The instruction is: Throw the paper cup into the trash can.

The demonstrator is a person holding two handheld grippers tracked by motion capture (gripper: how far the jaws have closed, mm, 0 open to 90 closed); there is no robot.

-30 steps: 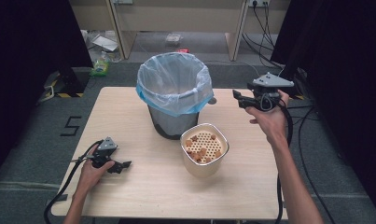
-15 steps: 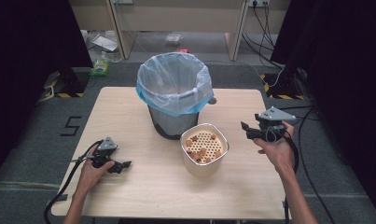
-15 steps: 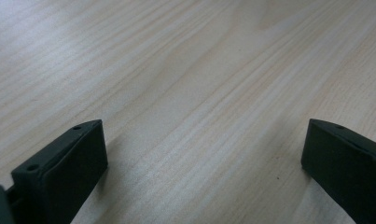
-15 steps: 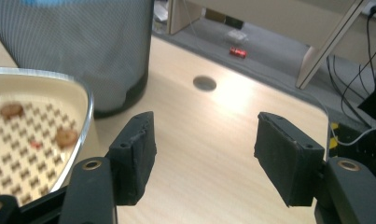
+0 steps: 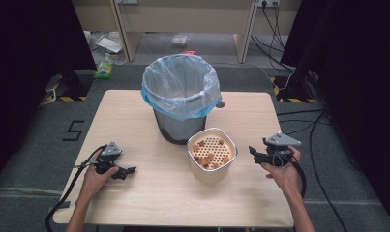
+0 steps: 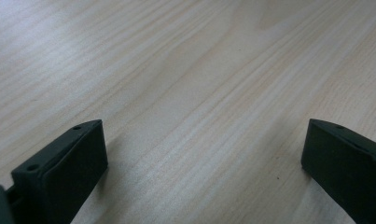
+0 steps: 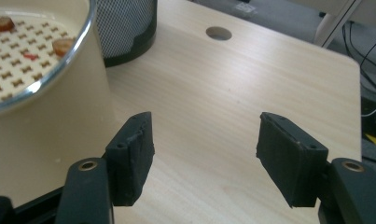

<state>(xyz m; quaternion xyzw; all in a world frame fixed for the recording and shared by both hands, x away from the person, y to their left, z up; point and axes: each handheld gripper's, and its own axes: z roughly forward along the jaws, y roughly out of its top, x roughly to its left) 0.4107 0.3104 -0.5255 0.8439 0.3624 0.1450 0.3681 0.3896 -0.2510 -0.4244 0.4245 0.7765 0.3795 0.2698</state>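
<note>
A cream tub [image 5: 209, 171] with a perforated insert holding several orange-brown pieces stands at the table's middle, in front of a mesh bin [image 5: 180, 123] lined with a pale blue bag. My right gripper [image 5: 253, 152] hovers low just right of the tub, pointing left at it, open and empty. In the right gripper view its jaws [image 7: 204, 154] stand apart over bare wood, with the tub's wall [image 7: 45, 126] close at the left and the bin's base [image 7: 125, 28] beyond. My left gripper [image 5: 128, 171] rests on the table at front left, open with nothing between the jaws [image 6: 202, 154].
The wooden table [image 5: 134, 203] has a round cable hole [image 7: 219, 33] behind the bin on the right. Cables trail from both grippers off the table's sides. Grey floor, clutter and more cables lie beyond the far edge.
My right gripper has come down and toward me, from high beside the bin's right rim to low beside the tub. The left gripper has stayed put.
</note>
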